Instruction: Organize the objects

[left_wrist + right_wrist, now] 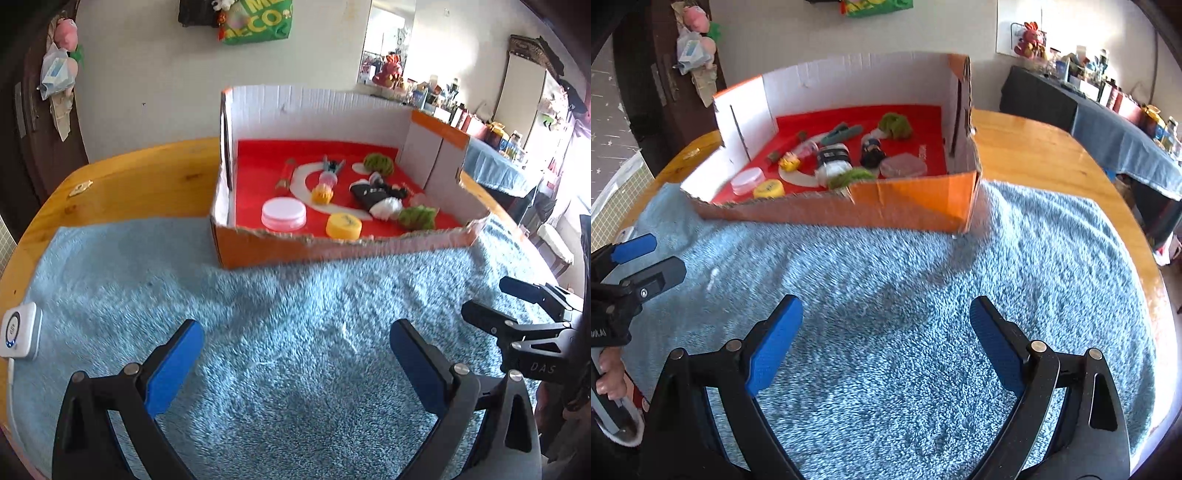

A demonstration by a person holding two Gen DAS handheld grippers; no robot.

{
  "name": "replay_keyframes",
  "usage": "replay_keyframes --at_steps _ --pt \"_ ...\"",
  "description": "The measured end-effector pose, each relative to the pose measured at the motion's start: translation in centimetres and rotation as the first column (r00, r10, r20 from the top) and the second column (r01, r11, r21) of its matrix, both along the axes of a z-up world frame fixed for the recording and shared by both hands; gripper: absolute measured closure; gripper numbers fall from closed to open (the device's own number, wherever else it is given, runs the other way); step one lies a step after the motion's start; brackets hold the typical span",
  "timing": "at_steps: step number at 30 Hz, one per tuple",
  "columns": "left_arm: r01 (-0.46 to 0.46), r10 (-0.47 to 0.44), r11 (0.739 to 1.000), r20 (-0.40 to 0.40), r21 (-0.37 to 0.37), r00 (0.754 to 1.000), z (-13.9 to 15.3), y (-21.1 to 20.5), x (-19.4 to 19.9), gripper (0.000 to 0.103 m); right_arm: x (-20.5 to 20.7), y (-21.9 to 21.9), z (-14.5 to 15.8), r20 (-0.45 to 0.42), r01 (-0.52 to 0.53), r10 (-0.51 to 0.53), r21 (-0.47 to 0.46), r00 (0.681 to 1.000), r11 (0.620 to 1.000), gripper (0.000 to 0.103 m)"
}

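Box (295,251): orange cardboard, red floor, upper centre of both views, on blue towel (295,350).
Contents: pink-lidded jar (283,214), yellow cap (343,226), dolls, green tufts.
Left gripper (295,354): jaws spread wide, empty, lower frame above towel.
Right gripper (886,339): jaws wide apart, nothing between.

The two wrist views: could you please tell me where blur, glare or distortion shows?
Left wrist: the towel is motion-smeared, window glare whitens the right edge, and the table rim bows. Right wrist: the box front looks smeared, and sunlight brightens the table's right side.
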State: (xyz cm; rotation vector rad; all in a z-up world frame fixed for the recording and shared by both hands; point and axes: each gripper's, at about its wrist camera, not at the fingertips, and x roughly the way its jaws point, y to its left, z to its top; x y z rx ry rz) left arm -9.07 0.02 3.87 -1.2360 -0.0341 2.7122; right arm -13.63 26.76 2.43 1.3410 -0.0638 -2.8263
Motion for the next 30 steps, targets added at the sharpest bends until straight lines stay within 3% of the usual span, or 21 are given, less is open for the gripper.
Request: replay_keyframes --at_steps 8,17,30 --pt "-0.032 0.033 0.999 0.050 -0.032 0.998 -1.9 0.4 -0.7 0.000 0.0 -0.1 -1.1 0.016 0.015 -0.016 0.046 1.000 0.999 0.006" --pt "-0.045 0.049 0.995 0.045 -0.092 0.998 -2.3 1.2 -0.8 0.000 0.3 -0.1 -1.2 0.007 0.027 -0.027 0.050 1.000 0.998 0.006" --pt "-0.068 0.073 0.992 0.046 -0.101 0.996 -2.4 1.4 -1.1 0.000 0.1 -0.1 -1.2 0.015 0.037 -0.038 0.058 0.999 0.998 0.003"
